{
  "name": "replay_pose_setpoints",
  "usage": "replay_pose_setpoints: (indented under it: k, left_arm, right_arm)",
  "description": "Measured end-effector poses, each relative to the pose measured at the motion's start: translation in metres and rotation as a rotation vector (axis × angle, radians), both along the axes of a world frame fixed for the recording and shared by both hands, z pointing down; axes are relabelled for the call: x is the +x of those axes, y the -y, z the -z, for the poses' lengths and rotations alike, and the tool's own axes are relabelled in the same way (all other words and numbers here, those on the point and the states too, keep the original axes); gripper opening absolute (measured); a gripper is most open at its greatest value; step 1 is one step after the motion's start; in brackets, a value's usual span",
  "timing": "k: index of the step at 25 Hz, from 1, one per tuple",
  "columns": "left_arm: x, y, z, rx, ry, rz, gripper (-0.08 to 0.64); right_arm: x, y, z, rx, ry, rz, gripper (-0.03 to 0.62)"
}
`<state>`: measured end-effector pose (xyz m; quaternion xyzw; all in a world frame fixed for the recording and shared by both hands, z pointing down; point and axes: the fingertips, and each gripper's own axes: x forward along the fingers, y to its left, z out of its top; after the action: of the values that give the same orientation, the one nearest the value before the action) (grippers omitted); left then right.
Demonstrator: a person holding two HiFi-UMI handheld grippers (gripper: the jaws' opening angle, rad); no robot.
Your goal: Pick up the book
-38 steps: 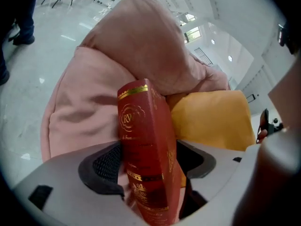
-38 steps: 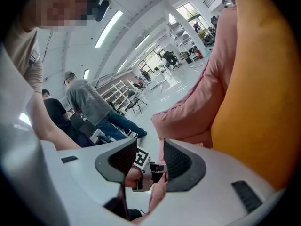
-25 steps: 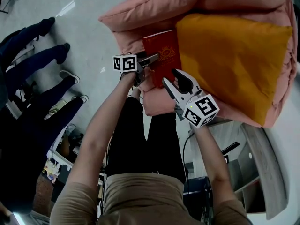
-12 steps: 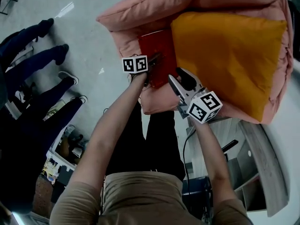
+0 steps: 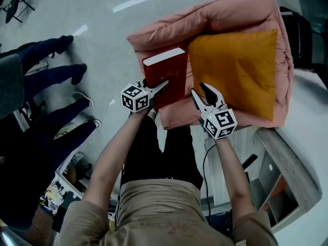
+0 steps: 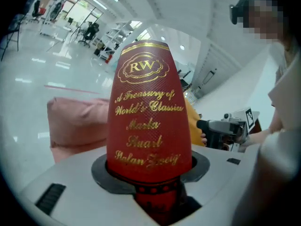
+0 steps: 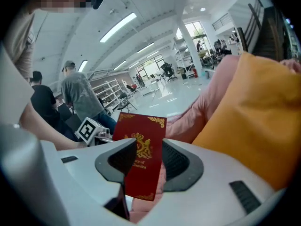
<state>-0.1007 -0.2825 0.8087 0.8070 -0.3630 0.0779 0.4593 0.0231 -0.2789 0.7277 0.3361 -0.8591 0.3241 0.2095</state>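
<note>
The red hardback book (image 5: 166, 76) with gold lettering is lifted off the pink sofa (image 5: 169, 29) and stands on edge above the seat's front. My left gripper (image 5: 156, 88) is shut on its lower spine; its jaws have just closed on it. In the left gripper view the book's spine (image 6: 148, 112) rises straight out from between the jaws of that gripper (image 6: 153, 178). My right gripper (image 5: 205, 96) hovers just right of the book, open and empty. In the right gripper view the book (image 7: 141, 149) shows beyond the gap of that gripper (image 7: 143, 161), apart from it.
An orange cushion (image 5: 236, 70) leans on the sofa's seat, right of the book. Several people's legs (image 5: 46, 81) stand on the grey floor at the left. A grey shelf unit (image 5: 287, 163) sits at the lower right.
The left gripper has closed on the book and raised it off the sofa seat, tipping it up on edge. The right gripper has risen a little beside it, still open.
</note>
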Motion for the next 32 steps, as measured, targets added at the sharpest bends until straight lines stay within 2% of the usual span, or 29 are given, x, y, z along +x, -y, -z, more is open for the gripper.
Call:
replay_pose_setpoints:
  k: [9,16,19,24,28,32]
  left_arm:
    - [-0.049,-0.016,0.175,0.246,0.064,-0.018,0.241]
    - [-0.083,-0.047,0.269,0.377,0.058,-0.011,0.241]
    - [-0.099,-0.069,0.286,0.395,0.040,-0.005,0.241]
    - [-0.118,-0.100,0.289,0.376,0.011,-0.001,0.241]
    - [-0.110,-0.126,0.280,0.341,0.012,-0.015,0.241]
    - [-0.085,-0.146,0.286,0.337,0.036,-0.029,0.241]
  right_arm:
    - [-0.037,-0.001,0.128,0.181,-0.044,0.003,0.166]
    - [-0.045,-0.018,0.209,0.322,-0.070,-0.022,0.166]
    - [-0.046,-0.038,0.220,0.333,-0.073,-0.037,0.166]
    - [-0.054,-0.067,0.220,0.325,-0.088,-0.042,0.166]
    - [-0.041,-0.087,0.222,0.333,-0.087,-0.065,0.166]
    - [-0.010,-0.102,0.234,0.358,-0.081,-0.090,0.166]
